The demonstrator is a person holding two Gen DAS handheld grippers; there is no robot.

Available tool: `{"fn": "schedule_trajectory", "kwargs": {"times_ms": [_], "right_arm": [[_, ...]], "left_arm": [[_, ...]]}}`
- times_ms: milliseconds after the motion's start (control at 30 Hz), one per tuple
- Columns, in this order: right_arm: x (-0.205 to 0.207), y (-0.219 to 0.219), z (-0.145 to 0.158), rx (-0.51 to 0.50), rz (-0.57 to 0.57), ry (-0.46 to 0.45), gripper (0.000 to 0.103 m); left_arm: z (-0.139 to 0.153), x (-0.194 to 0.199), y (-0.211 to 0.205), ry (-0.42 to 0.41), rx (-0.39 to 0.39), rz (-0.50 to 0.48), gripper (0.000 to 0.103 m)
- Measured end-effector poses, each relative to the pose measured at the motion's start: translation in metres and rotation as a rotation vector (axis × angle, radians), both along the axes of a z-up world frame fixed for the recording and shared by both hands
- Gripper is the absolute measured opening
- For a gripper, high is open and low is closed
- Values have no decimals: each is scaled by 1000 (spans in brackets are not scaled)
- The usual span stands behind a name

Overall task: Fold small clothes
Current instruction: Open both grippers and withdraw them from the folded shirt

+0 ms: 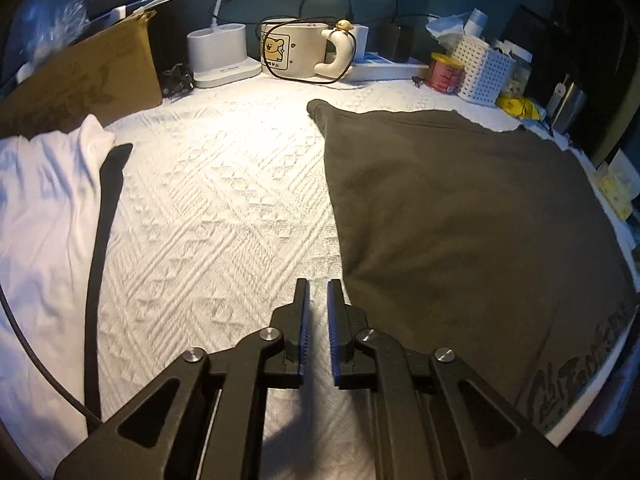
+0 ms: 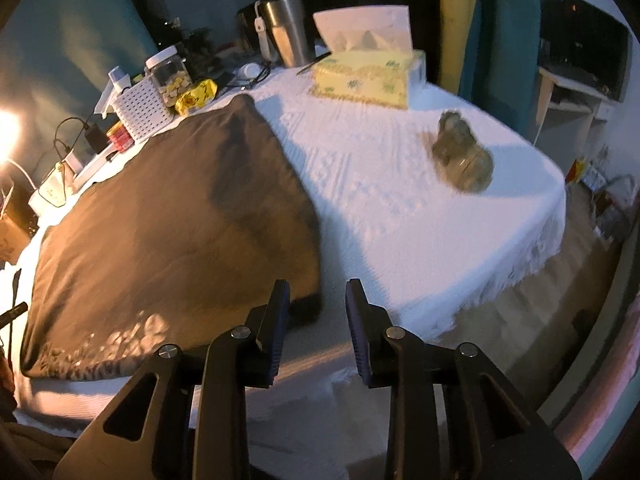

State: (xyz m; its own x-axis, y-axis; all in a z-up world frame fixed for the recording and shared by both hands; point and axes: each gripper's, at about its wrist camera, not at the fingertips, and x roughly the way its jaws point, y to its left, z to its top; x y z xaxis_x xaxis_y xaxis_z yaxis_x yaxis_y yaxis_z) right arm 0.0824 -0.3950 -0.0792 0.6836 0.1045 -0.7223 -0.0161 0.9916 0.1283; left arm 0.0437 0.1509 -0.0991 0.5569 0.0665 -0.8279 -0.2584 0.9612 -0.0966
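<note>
Left wrist view
Garment: dark brown garment (image 1: 460, 208) flat on the worktop (image 1: 224, 208), at 3 o'clock; soft, light, limp.
Left tool (image 1: 318, 292): nearly pressed together, pinching nothing.
Mug (image 1: 294, 50): 12 o'clock, contents hidden.

Right wrist view
Hold: near corner hem, 9 o'clock of right tool (image 2: 314, 292), spread, empty.
Jar (image 2: 170, 76): pale pieces inside.
Tissue box (image 2: 366, 76): tissue protruding.

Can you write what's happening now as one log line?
left gripper: empty, jaws narrow | right gripper: open, empty | brown garment: flat on cloth
</note>
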Motion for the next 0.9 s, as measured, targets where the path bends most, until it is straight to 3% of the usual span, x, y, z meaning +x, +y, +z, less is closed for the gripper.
{"fn": "schedule_trajectory", "kwargs": {"times_ms": [100, 133, 167, 233, 333, 433, 633, 900], "right_arm": [[-5, 11, -3, 9, 11, 7, 32], [-7, 14, -3, 7, 7, 10, 39], [-8, 16, -5, 11, 3, 19, 56], [-11, 17, -6, 37, 1, 26, 68], [-15, 22, -7, 44, 2, 40, 68], [-16, 29, -11, 40, 3, 50, 69], [-10, 40, -12, 38, 17, 32, 70], [9, 47, -12, 57, 38, 0, 74]], "left_arm": [[8, -3, -5, -28, 3, -15, 43], [13, -4, -8, -47, 15, -19, 59], [17, -5, -10, -66, 20, -26, 69], [26, -7, -14, -115, 27, -49, 76], [31, -7, -17, -151, 24, -58, 87], [31, -7, -22, -163, 24, -85, 89], [24, 1, -33, -94, 28, -139, 89], [27, 8, -51, -134, 12, -231, 89]]}}
